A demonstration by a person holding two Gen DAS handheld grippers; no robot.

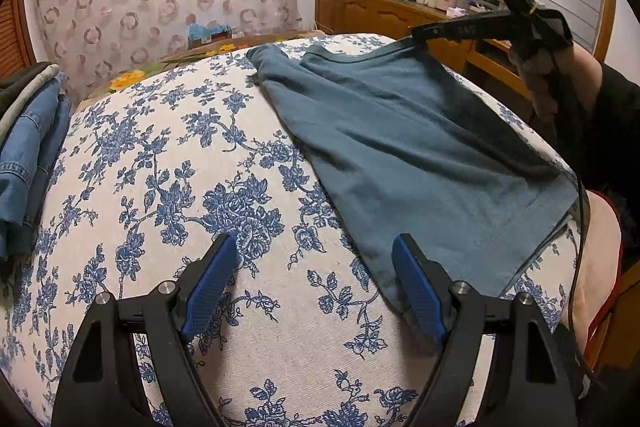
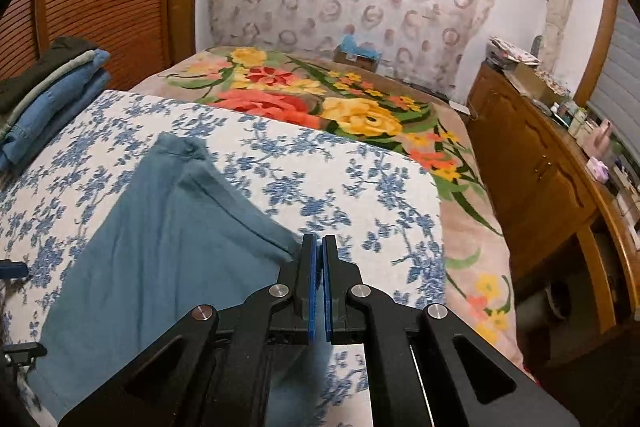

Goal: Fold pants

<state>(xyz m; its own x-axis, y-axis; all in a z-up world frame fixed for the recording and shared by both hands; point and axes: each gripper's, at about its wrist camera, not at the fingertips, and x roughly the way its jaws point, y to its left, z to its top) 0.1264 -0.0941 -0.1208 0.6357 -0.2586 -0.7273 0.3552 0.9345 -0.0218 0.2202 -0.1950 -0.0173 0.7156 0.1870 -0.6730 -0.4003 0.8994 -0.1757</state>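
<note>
Teal pants [image 1: 400, 147] lie spread flat on a white cloth with blue flowers [image 1: 180, 167]. My left gripper [image 1: 314, 243] is open just above the cloth, and its right finger sits over the pants' near corner. Nothing lies between its pads. A hand holds my right gripper [image 1: 418, 34] at the pants' far edge. In the right wrist view the right gripper [image 2: 319, 241] is shut, with a corner of the pants [image 2: 160, 247] running into its tips. More teal fabric shows under the fingers.
A stack of folded jeans and dark clothes [image 1: 28, 147] [image 2: 52, 95] sits at the cloth's left edge. Beyond the cloth lies a bright flowered blanket [image 2: 320, 99]. A wooden dresser [image 2: 540, 167] crowded with small bottles runs along the right.
</note>
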